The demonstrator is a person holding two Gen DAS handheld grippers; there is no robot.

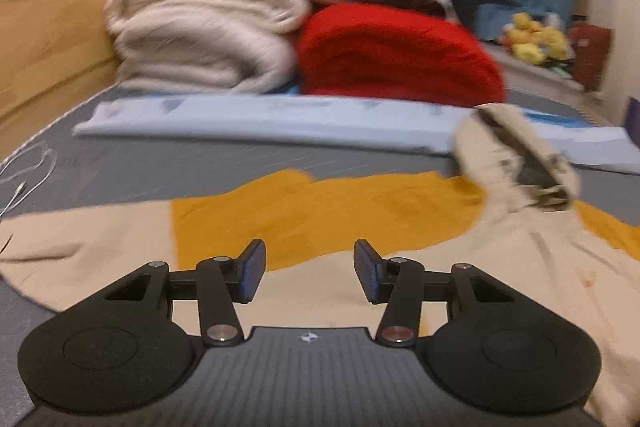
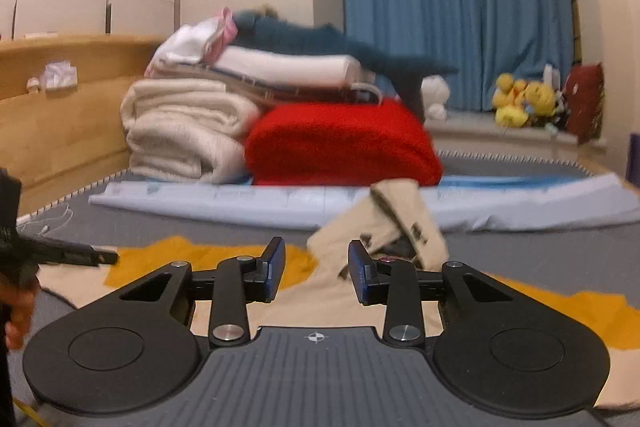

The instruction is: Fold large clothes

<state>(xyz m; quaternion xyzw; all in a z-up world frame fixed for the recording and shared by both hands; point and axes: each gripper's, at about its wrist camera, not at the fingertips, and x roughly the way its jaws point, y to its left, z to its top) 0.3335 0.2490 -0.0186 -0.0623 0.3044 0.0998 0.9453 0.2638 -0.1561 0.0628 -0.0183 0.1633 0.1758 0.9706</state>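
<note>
A grey bed (image 1: 120, 163) carries a beige-and-mustard cloth garment (image 1: 320, 215), spread at 6 o'clock below a red folded blanket (image 1: 396, 55). Left gripper (image 1: 309, 273) and right gripper (image 2: 316, 269) hover above it, fingers parted, gripping nothing.

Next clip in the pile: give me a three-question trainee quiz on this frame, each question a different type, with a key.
1. True or false: the left gripper has cloth pinched between its pads.
2. Multiple choice: the red blanket lies (A) right of the cream blanket stack, touching it; (B) on top of the stack; (C) on the floor.
3. Fill in: the cream-and-mustard garment is spread on the ____ bed cover.

Key: 1 false, nothing sits between the pads. 2 A. 3 grey.
</note>
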